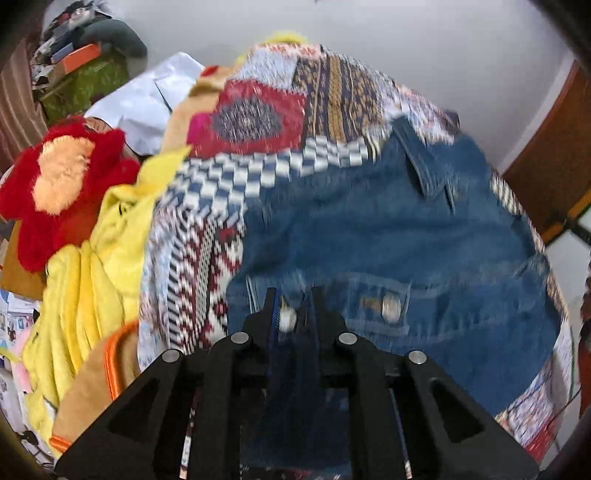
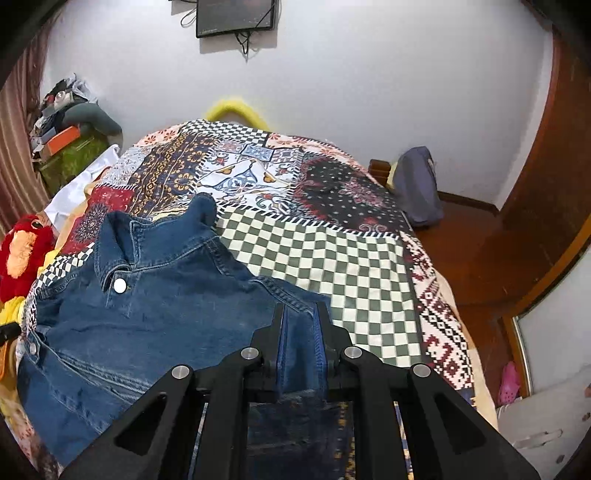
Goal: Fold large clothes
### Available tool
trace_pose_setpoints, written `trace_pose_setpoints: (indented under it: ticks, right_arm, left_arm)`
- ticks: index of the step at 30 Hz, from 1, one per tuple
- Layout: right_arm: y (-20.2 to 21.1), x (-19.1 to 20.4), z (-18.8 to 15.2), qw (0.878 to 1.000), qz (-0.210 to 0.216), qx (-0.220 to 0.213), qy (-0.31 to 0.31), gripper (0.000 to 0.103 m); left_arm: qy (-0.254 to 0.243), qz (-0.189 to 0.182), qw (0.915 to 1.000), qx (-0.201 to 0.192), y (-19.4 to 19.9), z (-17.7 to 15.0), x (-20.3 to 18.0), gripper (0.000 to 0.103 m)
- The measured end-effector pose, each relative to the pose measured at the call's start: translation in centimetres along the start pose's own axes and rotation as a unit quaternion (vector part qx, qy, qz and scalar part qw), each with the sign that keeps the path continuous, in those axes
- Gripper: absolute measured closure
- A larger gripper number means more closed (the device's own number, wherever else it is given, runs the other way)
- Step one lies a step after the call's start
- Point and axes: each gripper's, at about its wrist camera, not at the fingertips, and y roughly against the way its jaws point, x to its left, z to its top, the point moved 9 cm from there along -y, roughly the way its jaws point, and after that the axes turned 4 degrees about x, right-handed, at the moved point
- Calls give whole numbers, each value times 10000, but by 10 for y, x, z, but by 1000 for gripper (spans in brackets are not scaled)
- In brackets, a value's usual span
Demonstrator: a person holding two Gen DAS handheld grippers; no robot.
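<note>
Nearest, the right gripper (image 2: 300,314) is clamping a fold of the denim jacket (image 2: 159,295) between its 2 black fingers, the blue cloth filling the narrow gap and running back under the frame. Likewise, the left gripper (image 1: 293,301) is pinching the jacket's edge (image 1: 369,236) beside a metal button; its jaws are standing nearly together with denim between them, though blur is hiding how firmly the pads are pressing. Beyond both tools, the jacket is lying spread on the patchwork bedspread (image 2: 332,258), collar (image 2: 147,236) raised and pointing toward the far wall, 1 collar button showing. Next, along the bed's left side, a yellow garment (image 1: 85,266) is lying crumpled beside a red plush toy (image 1: 70,177), and white cloth (image 1: 147,107) is resting past them. Farther off, a heap of boxes and clothing (image 2: 66,125) is sitting in the left corner, a grey bag (image 2: 417,184) is leaning at the bed's far right, and a dark screen (image 2: 236,16) is hanging on the white wall (image 2: 369,74).
</note>
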Motion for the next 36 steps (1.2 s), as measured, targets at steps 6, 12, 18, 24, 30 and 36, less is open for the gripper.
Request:
trace_pose_setpoints:
  ticks: [6,12,18,24,30,36]
  right_arm:
    - [34,13,-34,9968,377,37,709,92]
    - [20,15,-92,9922,220,713,999,91]
    - [-32,-7,-144,9823,86,1697,788,90]
    - [-26,-35,-146,9817,-795,1360,1067,15]
    - [-7,-44,-137,9891,-149,1307,654,16]
    - [5,-16,-103,9927,517,965,508,16]
  left_arm:
    - [-304,109,9993,-199,21,-21,-12,54]
    - [-534,175,9983,-168,28,-39,-27,41]
    - [-604,248,9979,37,23,-56,-30,41]
    - [-551,321,9979,144,21,-63,-20,41]
    - [-488,210,9984,216,13,-53,-18,41]
    - [-400,-89,9981,452,-18,-31,-30,41]
